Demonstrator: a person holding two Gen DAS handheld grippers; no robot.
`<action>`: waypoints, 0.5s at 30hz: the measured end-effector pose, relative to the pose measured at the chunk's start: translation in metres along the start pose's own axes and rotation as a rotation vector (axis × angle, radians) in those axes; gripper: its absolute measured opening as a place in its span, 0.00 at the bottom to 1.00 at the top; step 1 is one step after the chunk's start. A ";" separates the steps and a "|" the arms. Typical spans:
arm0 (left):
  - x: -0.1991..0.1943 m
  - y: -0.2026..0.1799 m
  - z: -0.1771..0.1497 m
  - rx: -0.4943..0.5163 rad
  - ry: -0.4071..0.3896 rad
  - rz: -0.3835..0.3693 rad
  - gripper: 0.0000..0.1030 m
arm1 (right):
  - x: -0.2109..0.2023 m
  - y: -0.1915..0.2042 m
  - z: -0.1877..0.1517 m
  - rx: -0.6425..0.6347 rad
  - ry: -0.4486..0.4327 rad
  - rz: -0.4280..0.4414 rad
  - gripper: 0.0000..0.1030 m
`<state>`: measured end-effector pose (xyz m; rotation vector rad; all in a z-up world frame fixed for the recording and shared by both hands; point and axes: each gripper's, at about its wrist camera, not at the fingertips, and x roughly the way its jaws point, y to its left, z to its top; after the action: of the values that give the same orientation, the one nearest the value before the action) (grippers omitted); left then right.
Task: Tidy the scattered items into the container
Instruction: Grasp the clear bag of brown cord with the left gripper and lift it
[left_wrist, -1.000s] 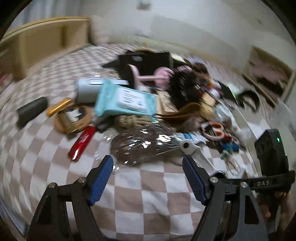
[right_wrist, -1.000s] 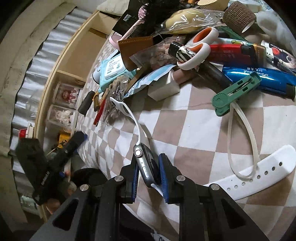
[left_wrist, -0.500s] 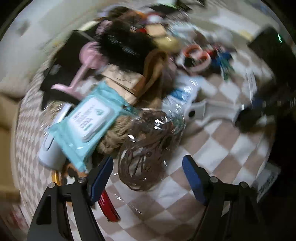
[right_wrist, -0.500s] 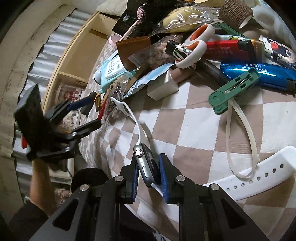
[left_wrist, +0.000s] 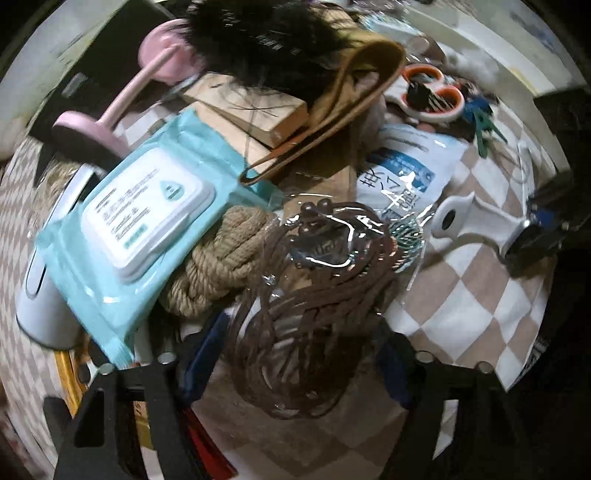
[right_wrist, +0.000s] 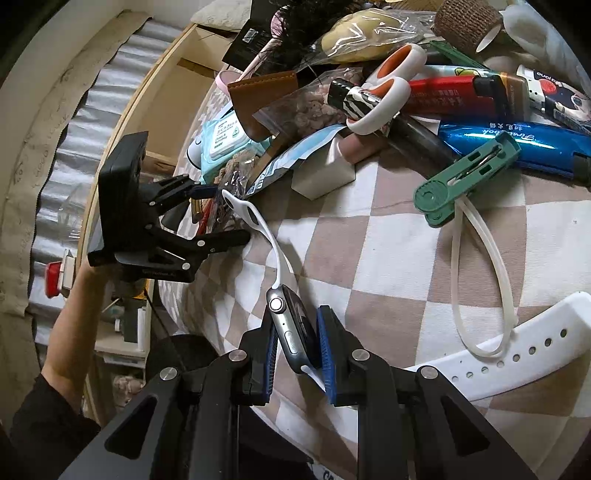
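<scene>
We've got a beige-and-white checkered cloth (right_wrist: 388, 236) covering the whole work surface, wrinkled in spots. Off to the left in the right wrist view sits a light wooden shelf unit (right_wrist: 162, 110) with open compartments, small clutter in the lower ones too blurry to name. Behind it hangs a grey pleated curtain (right_wrist: 107, 88), next to a plain cream wall (right_wrist: 44, 74). Lighting's dim and warm.

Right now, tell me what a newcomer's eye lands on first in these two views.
First, the smartwatch clamped in the right gripper, its white strap trailing over the checkered cloth. Then the bag of brown cord between the left gripper's closing jaws, beside the teal wipes pack. Behind lies a jumbled heap, orange-handled scissors on top.
</scene>
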<state>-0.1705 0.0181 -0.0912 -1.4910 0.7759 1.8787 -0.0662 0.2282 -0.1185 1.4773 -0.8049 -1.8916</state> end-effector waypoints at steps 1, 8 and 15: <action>-0.002 0.001 -0.001 -0.024 -0.010 0.001 0.58 | 0.000 0.000 0.000 0.000 0.000 0.000 0.21; -0.018 0.002 -0.012 -0.213 -0.066 0.012 0.31 | -0.001 0.004 -0.001 -0.022 -0.012 -0.019 0.21; -0.032 0.006 -0.027 -0.421 -0.145 -0.033 0.24 | -0.006 0.007 -0.006 -0.035 -0.046 -0.046 0.21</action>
<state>-0.1523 -0.0099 -0.0645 -1.5731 0.2954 2.1897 -0.0587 0.2280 -0.1105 1.4471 -0.7603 -1.9702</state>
